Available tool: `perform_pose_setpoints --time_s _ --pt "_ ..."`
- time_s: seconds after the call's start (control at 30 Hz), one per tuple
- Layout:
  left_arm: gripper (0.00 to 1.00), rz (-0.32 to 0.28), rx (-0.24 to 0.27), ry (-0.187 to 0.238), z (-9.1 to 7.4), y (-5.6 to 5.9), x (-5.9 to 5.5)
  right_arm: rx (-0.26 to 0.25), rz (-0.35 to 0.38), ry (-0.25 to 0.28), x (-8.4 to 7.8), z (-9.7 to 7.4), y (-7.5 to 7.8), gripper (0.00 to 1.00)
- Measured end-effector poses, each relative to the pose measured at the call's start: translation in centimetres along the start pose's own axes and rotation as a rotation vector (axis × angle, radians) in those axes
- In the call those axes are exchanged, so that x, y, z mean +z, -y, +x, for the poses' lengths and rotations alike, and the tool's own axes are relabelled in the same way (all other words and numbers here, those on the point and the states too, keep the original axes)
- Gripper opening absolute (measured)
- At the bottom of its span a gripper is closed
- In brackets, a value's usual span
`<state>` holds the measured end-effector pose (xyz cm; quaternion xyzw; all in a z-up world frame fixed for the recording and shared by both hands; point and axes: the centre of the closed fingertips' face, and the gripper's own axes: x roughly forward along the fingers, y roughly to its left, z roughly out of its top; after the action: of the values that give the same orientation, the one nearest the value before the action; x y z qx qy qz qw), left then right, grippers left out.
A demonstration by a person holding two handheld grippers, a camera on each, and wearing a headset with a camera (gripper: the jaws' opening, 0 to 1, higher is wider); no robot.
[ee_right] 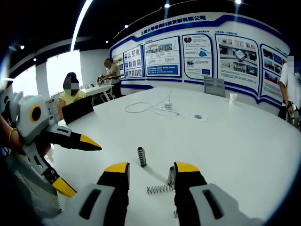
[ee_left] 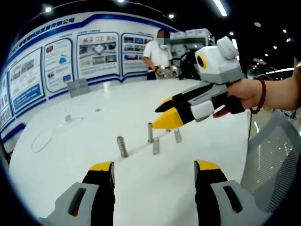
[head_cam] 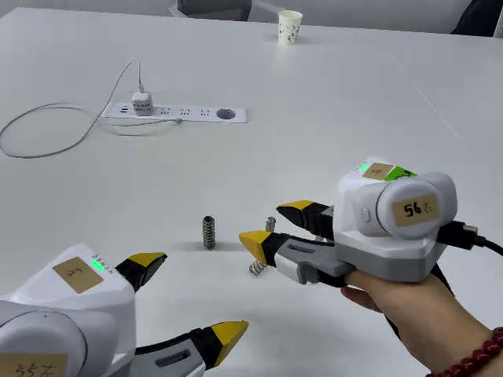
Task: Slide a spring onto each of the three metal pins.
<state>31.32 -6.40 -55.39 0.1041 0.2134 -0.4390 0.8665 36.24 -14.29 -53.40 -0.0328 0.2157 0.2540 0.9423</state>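
On the white table [head_cam: 330, 118] one pin [head_cam: 209, 232] stands upright with a dark spring wound around it; it also shows in the left gripper view [ee_left: 122, 146] and the right gripper view [ee_right: 141, 156]. A bare metal pin [head_cam: 270, 224] stands to its right, between the open jaws of my right gripper [head_cam: 273, 224]. A loose spring [head_cam: 257, 269] lies flat just below that gripper's lower jaw, also seen on the table ahead of the jaws [ee_right: 160, 189]. My left gripper [head_cam: 189, 298] hovers open at the near left, holding nothing.
A white power strip [head_cam: 177, 114] with a plugged charger [head_cam: 141, 102] and a looping cable [head_cam: 47, 129] lies at the far left. A paper cup [head_cam: 290, 26] stands at the far edge. People stand and sit beyond the table.
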Motion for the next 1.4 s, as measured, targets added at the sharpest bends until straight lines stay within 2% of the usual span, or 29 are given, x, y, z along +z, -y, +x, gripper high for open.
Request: perform_pose_setpoints --time_s 0.17,0.4,0.67,0.83,1.03,1.23,1.4 --pt "0.65 -0.001 0.002 -0.002 0.5 -0.2 0.1 -0.023 -0.007 -0.008 -0.6 -1.3 1.2 0.40" --pt "0.57 0.013 -0.011 -0.006 1.4 -0.3 0.3 -0.022 0.007 -0.004 -1.1 -2.8 2.2 0.41" --pt "0.49 0.033 -0.056 -0.033 3.4 0.3 -0.3 -0.009 0.024 0.005 -1.9 -3.9 2.5 0.42" --pt "0.44 0.035 -0.070 -0.050 4.5 0.4 -0.8 0.022 0.048 0.020 -2.3 -4.3 2.3 0.42" --pt "0.40 0.041 -0.083 -0.063 5.7 0.5 -1.1 0.031 0.055 0.025 -2.8 -4.6 2.3 0.43" --pt "0.38 0.057 -0.094 -0.074 7.0 0.6 -1.2 0.031 0.044 -0.005 -4.1 -4.8 2.2 0.45" --pt "0.35 0.074 -0.103 -0.073 8.2 0.7 -1.1 0.040 0.067 -0.012 -4.9 -5.1 2.2 0.47"
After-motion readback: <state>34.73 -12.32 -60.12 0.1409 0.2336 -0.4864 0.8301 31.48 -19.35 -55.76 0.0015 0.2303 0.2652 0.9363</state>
